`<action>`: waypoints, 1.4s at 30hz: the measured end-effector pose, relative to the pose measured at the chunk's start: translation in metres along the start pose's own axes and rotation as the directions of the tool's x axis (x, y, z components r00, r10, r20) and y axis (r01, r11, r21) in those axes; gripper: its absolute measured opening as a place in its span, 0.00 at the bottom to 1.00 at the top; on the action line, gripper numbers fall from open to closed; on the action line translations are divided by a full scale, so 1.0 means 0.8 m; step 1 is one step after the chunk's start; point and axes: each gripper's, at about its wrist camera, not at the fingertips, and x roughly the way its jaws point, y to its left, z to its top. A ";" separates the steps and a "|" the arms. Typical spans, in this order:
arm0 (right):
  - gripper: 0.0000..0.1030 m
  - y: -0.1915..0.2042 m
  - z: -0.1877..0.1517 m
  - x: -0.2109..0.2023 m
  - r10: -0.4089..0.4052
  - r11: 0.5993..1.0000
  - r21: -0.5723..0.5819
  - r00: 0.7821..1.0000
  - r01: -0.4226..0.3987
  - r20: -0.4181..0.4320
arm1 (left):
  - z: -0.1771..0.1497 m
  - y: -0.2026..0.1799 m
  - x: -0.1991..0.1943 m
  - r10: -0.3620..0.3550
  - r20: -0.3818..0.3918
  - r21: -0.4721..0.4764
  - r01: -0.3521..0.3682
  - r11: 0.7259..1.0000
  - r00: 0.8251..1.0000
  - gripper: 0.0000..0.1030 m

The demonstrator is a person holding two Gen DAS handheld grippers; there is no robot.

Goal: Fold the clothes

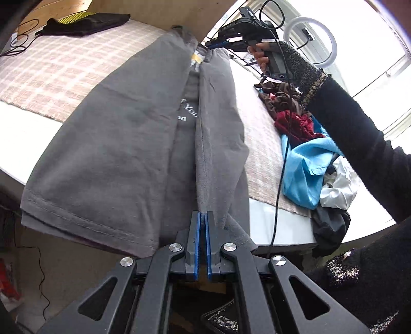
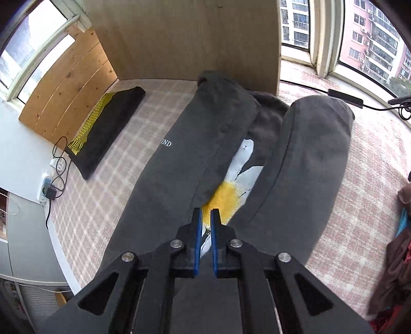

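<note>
Lengthwise, the grey T-shirt (image 1: 123, 144) lies along the checked mat (image 1: 51, 72), both sides folded toward its middle. The left gripper (image 1: 203, 218) pinches the hem end of the right-hand flap. At the collar end, the right gripper (image 2: 206, 215) is nearly pressed together over the daisy print (image 2: 231, 190); I cannot tell whether it holds cloth.

The grey printed T-shirt (image 1: 123, 144) lies lengthwise on the pink checked cloth (image 1: 51, 77) that covers the tabletop, stretching ahead of the left tongs (image 1: 203, 218). The right tongs (image 1: 218, 45) sit at its far end. Right of the left tongs, a heap of mixed loose clothes (image 1: 308, 154) rests on the cloth. Far ahead to their left lies a folded black and yellow garment (image 1: 84, 23).
</note>
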 end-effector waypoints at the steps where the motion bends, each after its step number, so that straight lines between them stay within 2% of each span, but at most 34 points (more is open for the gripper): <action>1: 0.14 0.008 0.003 0.014 -0.037 0.999 -0.010 0.999 0.037 -0.036 | 0.001 0.008 0.001 0.017 -0.008 -0.016 -0.017 1.000 1.000 0.02; 2: 0.15 0.014 0.002 0.023 -0.050 0.999 -0.012 0.997 0.049 -0.066 | 0.001 0.013 -0.001 0.034 -0.008 -0.024 -0.035 0.999 0.999 0.02; 4: 0.15 0.022 -0.010 0.011 0.032 0.999 -0.017 0.997 -0.034 -0.072 | -0.002 0.017 -0.013 0.039 0.000 -0.017 -0.039 0.999 0.999 0.03; 7: 0.18 0.035 -0.061 -0.046 0.097 0.993 -0.066 0.995 -0.099 -0.035 | -0.011 0.014 -0.033 0.051 0.001 0.009 -0.051 0.999 0.999 0.04; 10: 0.25 0.038 -0.155 -0.108 0.159 0.980 -0.116 0.987 -0.159 -0.007 | -0.021 0.014 -0.041 0.064 -0.011 0.031 -0.064 0.998 0.998 0.04; 13: 0.27 0.048 -0.280 -0.139 0.192 0.969 -0.152 0.981 -0.192 -0.019 | -0.026 0.014 -0.035 0.051 -0.042 0.055 -0.049 0.997 0.998 0.05; 17: 0.27 0.080 -0.449 -0.123 0.185 0.968 -0.158 0.980 -0.195 -0.076 | -0.027 -0.005 -0.018 0.058 -0.082 0.156 -0.045 0.987 0.995 0.05; 19: 0.27 0.103 -0.504 -0.112 0.195 0.964 -0.172 0.978 -0.204 -0.071 | -0.029 -0.021 -0.012 0.073 -0.089 0.226 -0.051 0.973 0.993 0.06; 20: 0.27 0.114 -0.520 -0.108 0.183 0.962 -0.194 0.982 -0.190 -0.056 | -0.031 -0.028 -0.010 0.083 -0.092 0.264 -0.056 0.963 0.992 0.11; 22: 0.27 0.137 -0.541 -0.101 0.135 0.958 -0.254 0.991 -0.136 -0.022 | -0.034 -0.040 -0.005 0.102 -0.099 0.331 -0.064 0.941 0.990 0.18; 26: 0.27 0.165 -0.555 -0.088 0.106 0.932 -0.352 0.994 -0.090 0.028 | -0.035 -0.039 0.007 0.145 -0.136 0.375 -0.085 0.923 0.980 0.18; 32: 0.27 0.181 -0.553 -0.080 0.029 0.908 -0.419 0.996 0.010 0.086 | -0.031 -0.032 -0.003 0.140 -0.124 0.359 -0.087 0.929 0.982 0.18; 36: 0.27 0.195 -0.556 -0.076 -0.021 0.875 -0.478 0.992 0.079 0.124 | -0.031 -0.032 -0.007 0.136 -0.117 0.359 -0.086 0.929 0.984 0.18; 38: 0.20 0.194 -0.556 -0.077 -0.019 0.872 -0.483 0.992 0.078 0.126 | -0.031 -0.030 -0.007 0.125 -0.123 0.348 -0.075 0.934 0.985 0.18; 39: 0.09 0.191 -0.557 -0.078 -0.014 0.878 -0.474 0.993 0.070 0.120 | -0.031 -0.029 -0.007 0.119 -0.125 0.343 -0.069 0.937 0.985 0.18; 42: 0.06 0.183 -0.553 -0.081 0.031 0.902 -0.431 0.995 0.014 0.097 | -0.033 -0.027 0.000 0.111 -0.144 0.320 -0.059 0.945 0.983 0.19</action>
